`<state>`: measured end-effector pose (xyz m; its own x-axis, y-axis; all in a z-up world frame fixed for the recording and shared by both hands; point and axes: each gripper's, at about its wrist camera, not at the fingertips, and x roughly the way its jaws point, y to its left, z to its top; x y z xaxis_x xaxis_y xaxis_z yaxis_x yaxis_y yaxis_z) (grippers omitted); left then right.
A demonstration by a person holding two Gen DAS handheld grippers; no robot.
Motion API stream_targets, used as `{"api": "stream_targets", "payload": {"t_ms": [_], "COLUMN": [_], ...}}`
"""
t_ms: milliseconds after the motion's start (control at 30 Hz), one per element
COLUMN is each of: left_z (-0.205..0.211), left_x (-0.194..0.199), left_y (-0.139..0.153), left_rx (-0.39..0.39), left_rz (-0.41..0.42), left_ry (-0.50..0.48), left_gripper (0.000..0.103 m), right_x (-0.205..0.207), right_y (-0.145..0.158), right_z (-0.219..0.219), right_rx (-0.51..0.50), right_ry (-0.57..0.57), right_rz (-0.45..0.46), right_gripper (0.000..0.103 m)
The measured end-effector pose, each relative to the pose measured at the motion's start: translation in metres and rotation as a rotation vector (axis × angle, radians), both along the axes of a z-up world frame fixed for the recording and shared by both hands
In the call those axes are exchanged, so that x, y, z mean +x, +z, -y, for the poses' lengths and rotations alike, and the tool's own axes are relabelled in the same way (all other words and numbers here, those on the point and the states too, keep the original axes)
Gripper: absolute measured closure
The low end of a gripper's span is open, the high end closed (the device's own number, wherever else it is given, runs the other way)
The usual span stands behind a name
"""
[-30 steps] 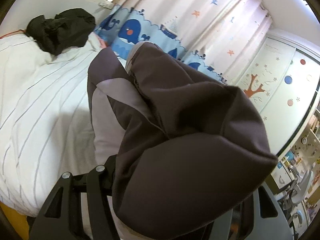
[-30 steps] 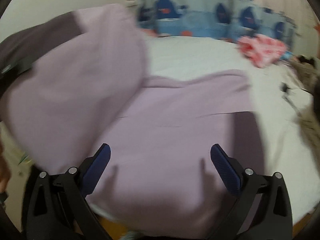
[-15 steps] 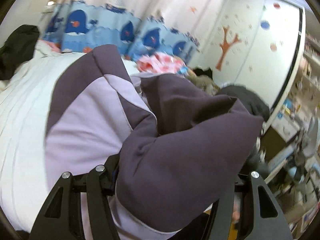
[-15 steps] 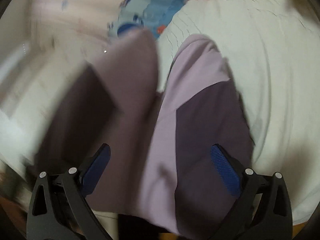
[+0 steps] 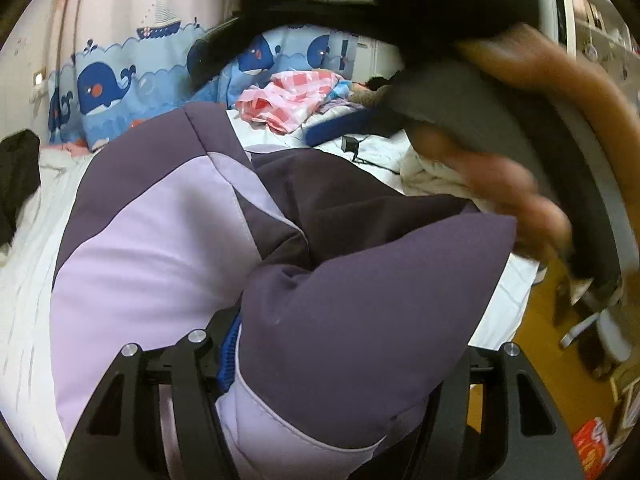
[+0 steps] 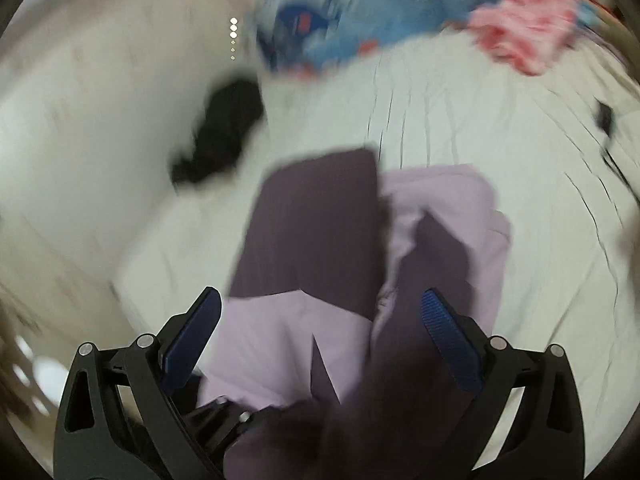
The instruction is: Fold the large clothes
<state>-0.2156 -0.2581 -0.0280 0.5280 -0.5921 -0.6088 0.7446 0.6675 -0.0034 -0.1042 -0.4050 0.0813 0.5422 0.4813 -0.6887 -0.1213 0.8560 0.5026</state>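
A large lilac and dark purple garment (image 5: pixel 168 248) lies on the white striped bed (image 5: pixel 24 288), partly folded. My left gripper (image 5: pixel 316 344) is shut on a bunched dark purple part of it (image 5: pixel 352 304), and the cloth hides the fingertips. In the right wrist view, which is blurred, the same garment (image 6: pixel 320 240) lies below my right gripper (image 6: pixel 320 320), which is open and empty above it. The right gripper also shows in the left wrist view (image 5: pixel 280 88), held by a hand (image 5: pixel 532 208) above the bed.
A black garment (image 5: pixel 20 176) lies at the bed's left; it also shows in the right wrist view (image 6: pixel 224 132). A pink checked cloth (image 5: pixel 292 96) lies at the far side by the whale-print curtain (image 5: pixel 120 76). A small black charger (image 5: pixel 350 144) lies on the sheet. The yellow floor (image 5: pixel 552 336) is right.
My right gripper has risen and swung over the garment, still open. My left gripper has kept its hold and turned right, and the hand with the right gripper has come into its view.
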Motion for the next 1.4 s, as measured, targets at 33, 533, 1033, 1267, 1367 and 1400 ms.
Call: {"api": "stream_targets", "payload": {"t_ms": [33,533,1033,1267,1367,1400], "left_z": [0.004,-0.191,-0.171,-0.248,-0.247,-0.244], "left_x": [-0.001,0.071,0.136,0.136,0.14,0.139], "left_y": [0.0,0.048,0.015,0.086,0.067,0.058], "left_rx": [0.011,-0.394,-0.255,-0.221,-0.021,0.041], "left_rz": [0.005,-0.378,-0.458,-0.178,-0.194,-0.194], "left_ry": [0.0,0.085,0.19,0.254,0.221,0.22], "left_gripper": [0.043,0.029,0.024,0.04,0.04,0.04], "right_x": [0.014,-0.015,-0.015,0.039,0.054,0.051], "right_y": [-0.007,-0.06,-0.089,-0.08,-0.095,-0.094], "right_z": [-0.013,-0.038,-0.017,-0.102,-0.166,-0.178], "right_rx": [-0.046,-0.631,-0.125,0.063,-0.086,-0.149], "right_ry": [0.049,0.024,-0.282,-0.177,0.002,0.031], "right_rz": [-0.057,-0.146,0.051,0.155,0.151,0.174], "right_gripper": [0.006,0.007,0.006,0.006,0.006,0.006]}}
